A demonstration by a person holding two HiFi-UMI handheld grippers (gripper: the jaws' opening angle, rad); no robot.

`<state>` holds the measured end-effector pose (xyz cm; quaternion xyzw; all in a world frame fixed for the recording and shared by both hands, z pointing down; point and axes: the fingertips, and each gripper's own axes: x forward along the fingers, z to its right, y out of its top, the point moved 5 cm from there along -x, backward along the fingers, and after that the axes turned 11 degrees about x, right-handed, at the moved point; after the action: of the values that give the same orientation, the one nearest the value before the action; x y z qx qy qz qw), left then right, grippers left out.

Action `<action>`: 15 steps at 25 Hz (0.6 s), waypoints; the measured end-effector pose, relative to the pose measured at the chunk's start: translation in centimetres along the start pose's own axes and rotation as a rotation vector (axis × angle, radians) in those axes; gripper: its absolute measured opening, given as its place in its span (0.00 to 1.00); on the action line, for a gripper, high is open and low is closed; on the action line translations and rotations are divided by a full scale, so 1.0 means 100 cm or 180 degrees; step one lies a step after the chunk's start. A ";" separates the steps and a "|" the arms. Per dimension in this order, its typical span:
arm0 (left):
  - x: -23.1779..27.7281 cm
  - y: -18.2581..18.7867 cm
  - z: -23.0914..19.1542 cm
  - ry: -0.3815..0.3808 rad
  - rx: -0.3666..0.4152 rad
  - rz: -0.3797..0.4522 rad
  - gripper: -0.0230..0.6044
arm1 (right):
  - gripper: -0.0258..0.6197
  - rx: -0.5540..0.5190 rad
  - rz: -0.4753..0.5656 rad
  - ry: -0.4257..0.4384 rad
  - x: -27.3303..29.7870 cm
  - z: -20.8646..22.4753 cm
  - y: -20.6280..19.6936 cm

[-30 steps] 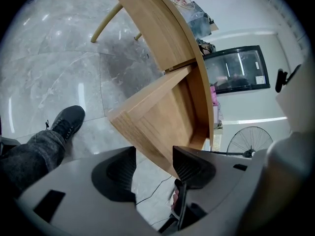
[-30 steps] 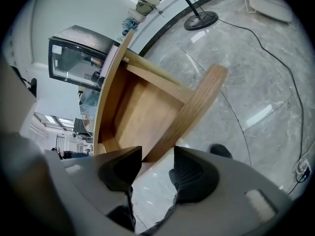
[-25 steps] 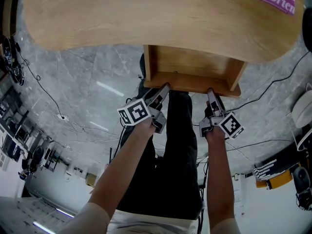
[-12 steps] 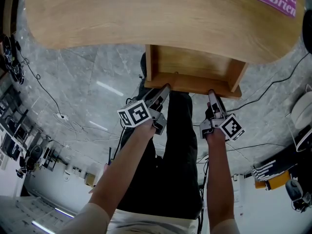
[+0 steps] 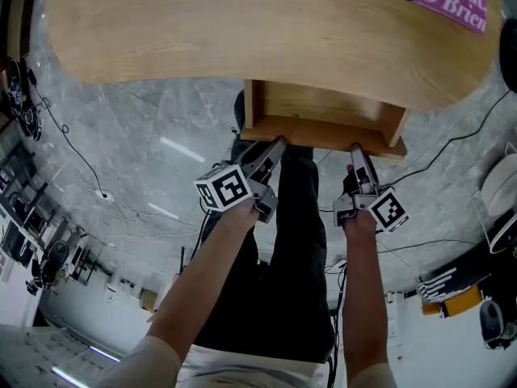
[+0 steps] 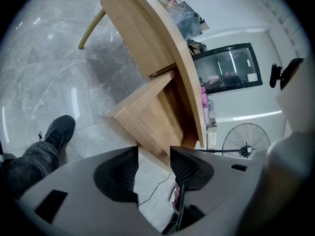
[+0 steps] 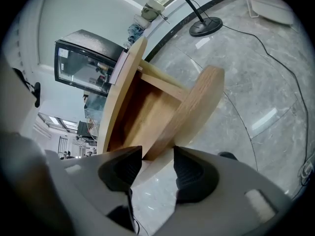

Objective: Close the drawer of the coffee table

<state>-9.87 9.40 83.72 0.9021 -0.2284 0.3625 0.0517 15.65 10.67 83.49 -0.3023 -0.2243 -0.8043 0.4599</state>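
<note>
Partly pulled out, the wooden drawer [image 5: 323, 121] juts from under the coffee table [image 5: 242, 31] above a grey marble floor [image 5: 137, 128]. At its front panel: the left gripper [image 5: 276, 143], jaws just narrowed but apart and empty; the right gripper [image 5: 356, 149], jaws apart, gripping nothing.

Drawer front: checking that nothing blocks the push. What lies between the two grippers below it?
In the head view, only the person's dark trouser leg shows between the left gripper and the right gripper, just below the drawer front.
</note>
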 end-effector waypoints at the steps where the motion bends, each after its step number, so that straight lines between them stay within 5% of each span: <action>1: 0.000 0.003 0.002 0.0006 0.0029 0.0005 0.36 | 0.37 -0.0002 0.0005 0.0008 0.000 -0.003 0.001; 15: 0.007 0.032 0.021 -0.0086 0.0113 0.0143 0.33 | 0.37 -0.0301 -0.0016 0.0140 0.011 -0.034 0.018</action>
<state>-9.52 5.71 82.43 0.9023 -0.2428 0.3554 0.0245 15.83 6.97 81.99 -0.3053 -0.1766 -0.8216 0.4479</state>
